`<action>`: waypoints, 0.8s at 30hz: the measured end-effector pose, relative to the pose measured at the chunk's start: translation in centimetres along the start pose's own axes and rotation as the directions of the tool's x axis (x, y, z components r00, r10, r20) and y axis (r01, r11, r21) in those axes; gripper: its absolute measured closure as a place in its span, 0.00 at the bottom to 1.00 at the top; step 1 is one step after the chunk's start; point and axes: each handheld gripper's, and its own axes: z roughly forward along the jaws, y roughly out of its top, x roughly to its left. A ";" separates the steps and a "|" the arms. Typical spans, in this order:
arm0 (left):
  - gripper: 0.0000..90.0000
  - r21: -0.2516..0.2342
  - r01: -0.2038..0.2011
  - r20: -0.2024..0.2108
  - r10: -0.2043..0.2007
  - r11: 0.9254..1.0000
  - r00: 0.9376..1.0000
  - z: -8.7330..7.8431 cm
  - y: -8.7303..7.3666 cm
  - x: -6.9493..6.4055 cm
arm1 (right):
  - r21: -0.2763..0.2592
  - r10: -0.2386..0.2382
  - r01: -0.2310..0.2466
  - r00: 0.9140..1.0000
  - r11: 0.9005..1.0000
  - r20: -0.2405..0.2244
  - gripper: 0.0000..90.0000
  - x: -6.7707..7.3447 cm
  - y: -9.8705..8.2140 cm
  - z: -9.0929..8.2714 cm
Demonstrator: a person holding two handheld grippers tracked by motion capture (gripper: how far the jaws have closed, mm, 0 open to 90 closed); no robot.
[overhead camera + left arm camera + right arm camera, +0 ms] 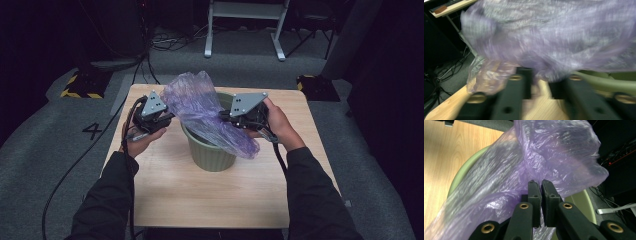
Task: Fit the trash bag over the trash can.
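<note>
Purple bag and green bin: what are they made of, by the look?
Purple bag: thin, translucent plastic film, by its fine crinkles and glossy highlights; the bin's rim shows through. Green bin: probably moulded plastic, matte, with vertical ribs on its wall; glazed ceramic cannot be ruled out.

"4" marked on grey floor

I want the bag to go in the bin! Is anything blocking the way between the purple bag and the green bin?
Nothing visible does. The purple bag already drapes over the green bin, with part hanging down the front. The right gripper pinches it over the bin's rim; the left gripper is at its other side.
</note>
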 end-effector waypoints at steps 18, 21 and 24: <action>1.00 0.022 0.002 -0.039 -0.001 1.000 0.999 0.1 -1.5 0.0 | -0.029 0.275 -0.274 0.958 0.961 0.079 0.35 -0.8 -1.4 -0.7; 1.00 0.026 0.003 -0.056 -0.001 1.000 0.998 0.1 -1.5 0.2 | -0.036 0.274 -0.272 0.960 0.962 0.061 0.33 -0.3 -1.2 -1.3; 1.00 0.028 0.010 -0.061 -0.008 1.000 0.998 0.0 -1.7 0.4 | -0.059 0.284 -0.281 0.957 0.958 0.056 0.28 -0.1 -1.0 -2.0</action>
